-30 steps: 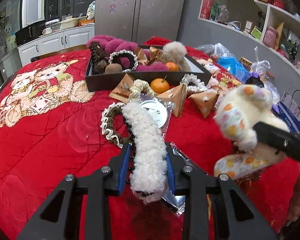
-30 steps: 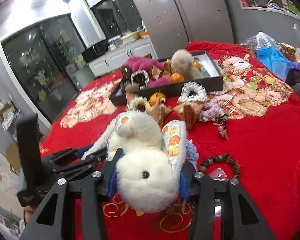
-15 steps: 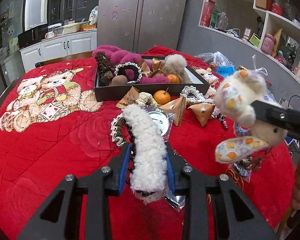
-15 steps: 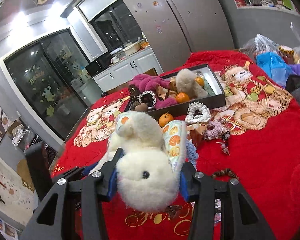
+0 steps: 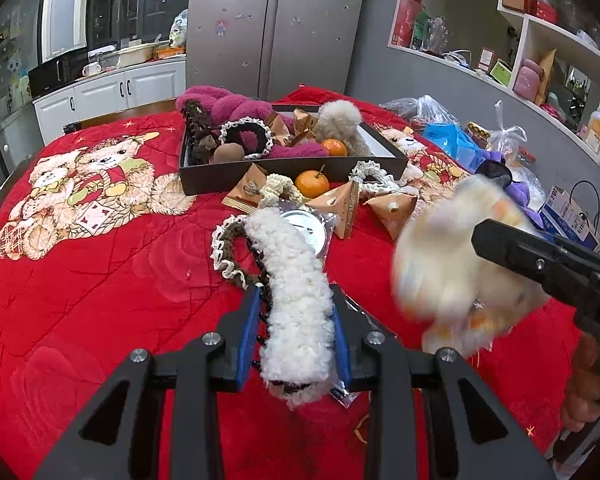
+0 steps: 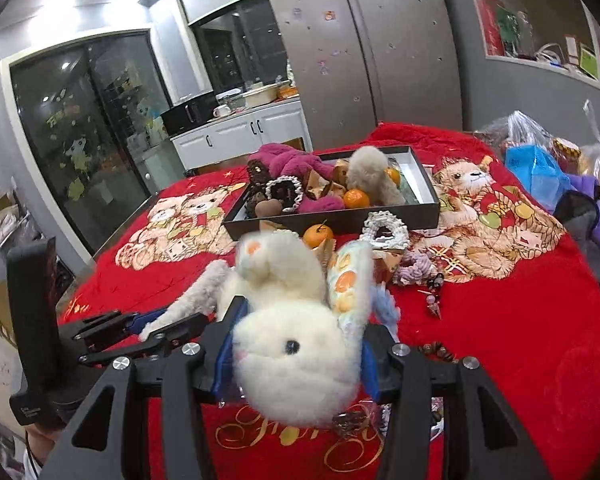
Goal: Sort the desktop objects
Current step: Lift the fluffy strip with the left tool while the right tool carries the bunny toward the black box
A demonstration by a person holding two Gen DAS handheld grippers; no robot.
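Observation:
My left gripper (image 5: 296, 312) is shut on a long white fluffy hair clip (image 5: 292, 280), held just above the red blanket (image 5: 100, 280). My right gripper (image 6: 296, 332) is shut on a cream plush toy (image 6: 292, 352) with orange-print ears. In the left wrist view the toy (image 5: 452, 256) is blurred, to the right of the clip. The left gripper (image 6: 140, 324) and its clip (image 6: 196, 300) lie low at the left of the right wrist view. A dark box (image 5: 220, 176) with plush items, scrunchies and tangerines stands at the far middle.
In front of the box lie a tangerine (image 5: 311, 183), triangular paper packets (image 5: 342, 204), a round tin in plastic (image 5: 306, 228) and a brown lace scrunchie (image 5: 228, 248). Dark beads (image 6: 436, 348) lie near the right gripper. Plastic bags (image 5: 448, 136) crowd the right edge.
The right gripper has lifted a little with the plush toy, which now looks blurred and lower-left in the left wrist view. The left gripper keeps the fluffy clip in place.

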